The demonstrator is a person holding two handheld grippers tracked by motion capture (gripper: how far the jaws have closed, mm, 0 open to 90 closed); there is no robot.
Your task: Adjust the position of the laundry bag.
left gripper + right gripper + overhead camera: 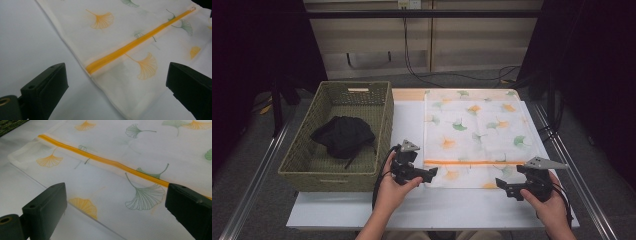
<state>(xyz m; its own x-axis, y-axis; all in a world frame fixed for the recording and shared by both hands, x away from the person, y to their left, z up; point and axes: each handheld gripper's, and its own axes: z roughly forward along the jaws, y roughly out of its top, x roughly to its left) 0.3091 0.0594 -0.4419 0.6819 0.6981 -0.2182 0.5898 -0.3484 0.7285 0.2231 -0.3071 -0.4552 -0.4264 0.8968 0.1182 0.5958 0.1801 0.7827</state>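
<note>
We are finding no readable text, label, brand, number or sign in any view. We are seeing only a printed leaf pattern, orange and green, on the white mesh bag (474, 135) lying toward the table's (337, 212) right edge; it is carrying no lettering. The woven basket (302, 155) at the left edge is showing no tag.

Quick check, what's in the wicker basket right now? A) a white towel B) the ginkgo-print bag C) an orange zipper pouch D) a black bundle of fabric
D: in the high view a black bundle of fabric lies inside the wicker basket, while the ginkgo-print bag lies flat on the table beside it.
</note>
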